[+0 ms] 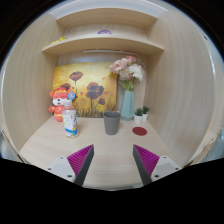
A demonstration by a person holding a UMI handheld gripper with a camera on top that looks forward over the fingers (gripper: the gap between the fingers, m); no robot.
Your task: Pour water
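A white bottle with an orange and blue label (69, 121) stands on the wooden desk (105, 150), beyond my left finger. A grey cup (111, 122) stands to its right, straight ahead of the fingers. My gripper (113, 161) is open and empty, well short of both, with the magenta pads (81, 158) wide apart over the desk's near part.
An orange toy figure (61, 98) stands behind the bottle. A blue vase with flowers (127, 99), a small potted plant (142, 113) and a red coaster (139, 130) are to the right. A flower painting (88, 92) leans on the back wall under a shelf (103, 42).
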